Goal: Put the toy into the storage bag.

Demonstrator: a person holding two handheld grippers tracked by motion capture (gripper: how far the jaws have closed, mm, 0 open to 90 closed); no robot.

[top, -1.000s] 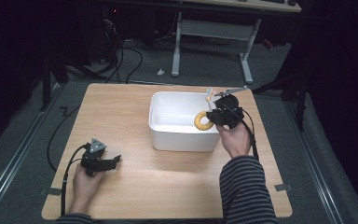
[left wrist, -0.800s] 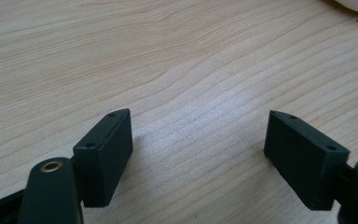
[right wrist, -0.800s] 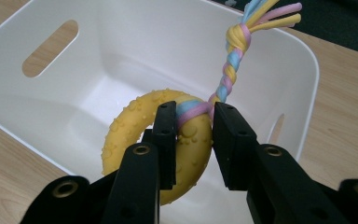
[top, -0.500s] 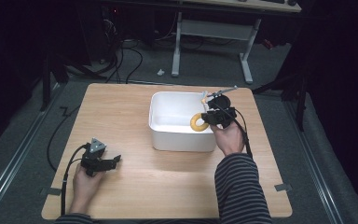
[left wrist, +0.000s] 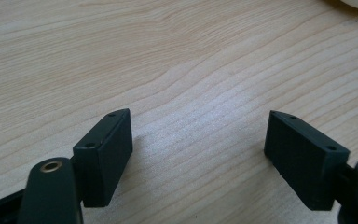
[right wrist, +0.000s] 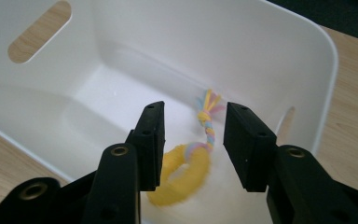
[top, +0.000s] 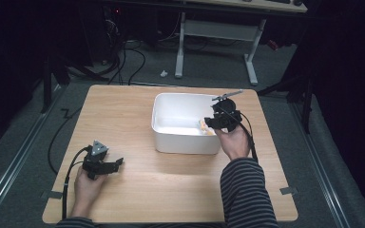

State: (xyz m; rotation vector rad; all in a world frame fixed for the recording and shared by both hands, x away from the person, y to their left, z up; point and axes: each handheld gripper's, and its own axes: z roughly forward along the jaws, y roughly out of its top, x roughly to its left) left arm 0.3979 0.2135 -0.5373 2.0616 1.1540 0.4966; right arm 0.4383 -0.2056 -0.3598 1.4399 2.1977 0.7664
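A yellow ring toy (right wrist: pixel 186 172) with a braided pastel tail lies blurred inside the white bin (right wrist: pixel 307 46), below the jaws of my right gripper (right wrist: pixel 193 107). Those jaws have just been opening, and their pads no longer press on the toy. In the high view my right gripper (top: pixel 214 121) hangs over the near right part of the white bin (top: pixel 171 97), and the toy (top: pixel 203 126) shows beside it against the bin's floor. My left gripper (top: pixel 119 163) rests on the table at the front left. Nothing is between the wide-open jaws of my left gripper (left wrist: pixel 198 121), just bare wood.
The bin stands in the middle of the far half of the wooden table (top: pixel 171 190). A cable (top: pixel 69 180) trails from the left gripper toward the front left edge. Beyond the table stand desk legs (top: pixel 252 61) and floor cables.
The yellow ring was held in the right gripper above the bin's right side. Now the jaws have parted and the ring is down inside the bin. The left hand has not moved.
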